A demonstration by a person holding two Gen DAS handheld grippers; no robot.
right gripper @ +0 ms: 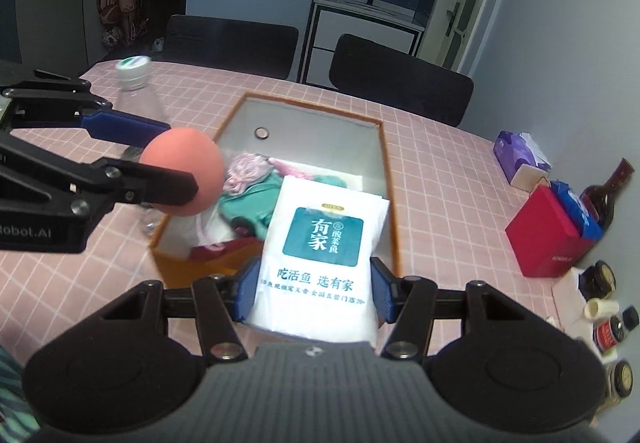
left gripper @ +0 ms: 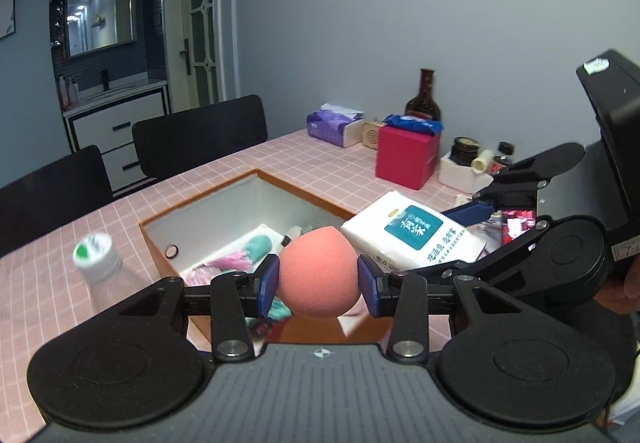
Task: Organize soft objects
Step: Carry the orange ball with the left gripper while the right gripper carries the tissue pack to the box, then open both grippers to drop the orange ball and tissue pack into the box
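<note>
Left tongs (left gripper: pixel 318 279) clamp pink sponge (left gripper: pixel 318 273) | right tongs (right gripper: pixel 314 289) clamp tissue pack (right gripper: pixel 324 251) | both above box (right gripper: pixel 390 179)

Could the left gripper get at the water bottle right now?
Probably not: the left gripper is shut on the pink sponge, so its jaws are full. The water bottle stands clear on the table beside the box; nothing else blocks it.

The tissue pack (right gripper: pixel 320 259) hides part of the box's (right gripper: pixel 386 179) blurred contents.
</note>
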